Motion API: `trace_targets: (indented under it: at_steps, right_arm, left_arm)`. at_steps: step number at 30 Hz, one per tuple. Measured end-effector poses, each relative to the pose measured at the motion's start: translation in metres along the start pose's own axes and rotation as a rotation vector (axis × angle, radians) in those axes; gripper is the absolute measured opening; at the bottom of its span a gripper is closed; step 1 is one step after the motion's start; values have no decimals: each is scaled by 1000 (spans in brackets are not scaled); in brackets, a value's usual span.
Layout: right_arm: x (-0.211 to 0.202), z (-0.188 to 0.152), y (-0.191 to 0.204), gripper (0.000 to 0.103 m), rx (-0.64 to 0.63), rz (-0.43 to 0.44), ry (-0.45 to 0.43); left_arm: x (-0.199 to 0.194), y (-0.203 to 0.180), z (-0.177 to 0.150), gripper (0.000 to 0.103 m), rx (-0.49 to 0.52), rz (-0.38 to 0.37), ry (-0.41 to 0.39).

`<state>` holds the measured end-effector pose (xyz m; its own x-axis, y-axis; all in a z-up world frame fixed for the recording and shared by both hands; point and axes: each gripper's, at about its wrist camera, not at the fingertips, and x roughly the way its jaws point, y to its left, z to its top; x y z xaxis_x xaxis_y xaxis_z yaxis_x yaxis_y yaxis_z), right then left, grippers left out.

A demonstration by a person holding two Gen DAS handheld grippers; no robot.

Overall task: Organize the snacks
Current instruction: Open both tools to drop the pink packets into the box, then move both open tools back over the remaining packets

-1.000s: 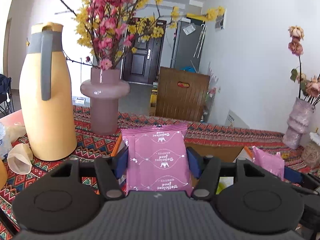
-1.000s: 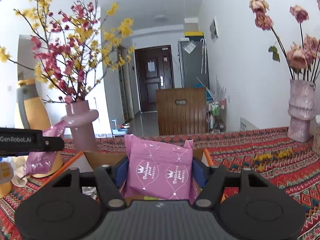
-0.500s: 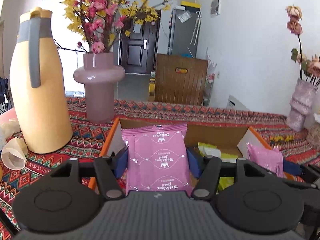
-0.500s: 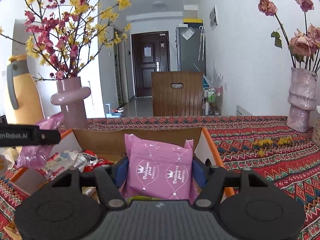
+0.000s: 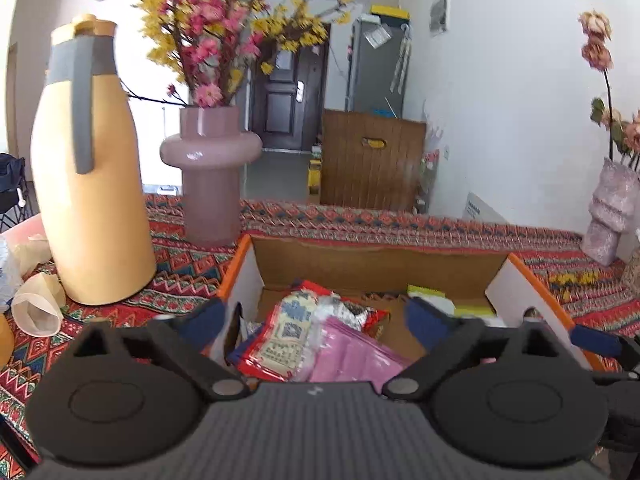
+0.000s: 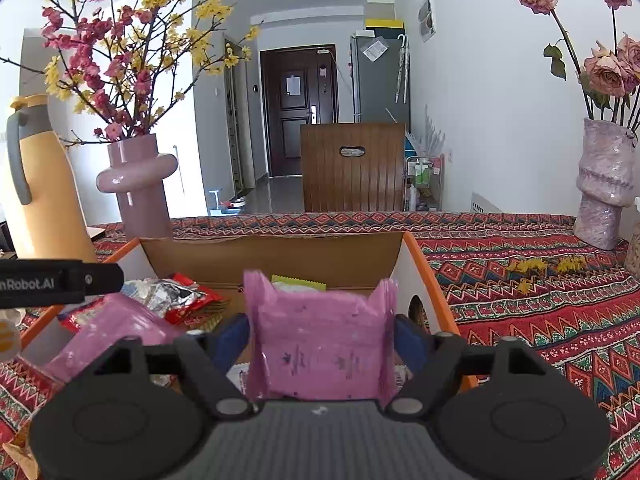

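Note:
An orange-rimmed cardboard box (image 5: 376, 262) holds several snack packets. My left gripper (image 5: 316, 320) is open over the box's near left part, and a pink packet (image 5: 352, 360) lies loose in the box below it, beside red and silver packets (image 5: 288, 332). In the right wrist view my right gripper (image 6: 320, 340) holds a second pink packet (image 6: 320, 348) between its blue pads, over the box's (image 6: 280, 256) near right part. The packet looks blurred and the jaws stand wider than before. The dropped pink packet (image 6: 116, 328) lies at left.
A yellow jug (image 5: 88, 176) and a pink vase of blossoms (image 5: 210, 176) stand left of the box on a patterned cloth (image 6: 540, 300). Paper cups (image 5: 36, 308) lie at far left. A textured vase of dried roses (image 6: 604, 184) stands at right.
My left gripper has opened and its pink packet has dropped into the box. Both grippers have tilted down over the box. The right jaws have widened around their packet.

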<state>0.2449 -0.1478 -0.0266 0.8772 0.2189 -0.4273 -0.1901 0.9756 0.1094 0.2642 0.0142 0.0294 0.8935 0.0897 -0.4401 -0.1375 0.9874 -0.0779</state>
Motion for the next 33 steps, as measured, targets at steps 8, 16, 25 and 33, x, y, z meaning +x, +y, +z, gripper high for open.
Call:
trace_targets:
  at_steps: [8, 16, 25, 33]
  right_arm:
    - [-4, 2, 1, 101, 0, -5, -7]
    - [-9, 4, -3, 101, 15, 1, -18]
    - [-40, 20, -1, 103, 10, 26, -35]
    - [-90, 14, 11, 103, -31, 80, -51]
  left_arm:
    - [0, 4, 2, 103, -27, 9, -6]
    - [-35, 7, 14, 103, -55, -16, -77]
    - [-90, 8, 17, 103, -30, -44, -132]
    - [-126, 14, -1, 103, -5, -49, -115]
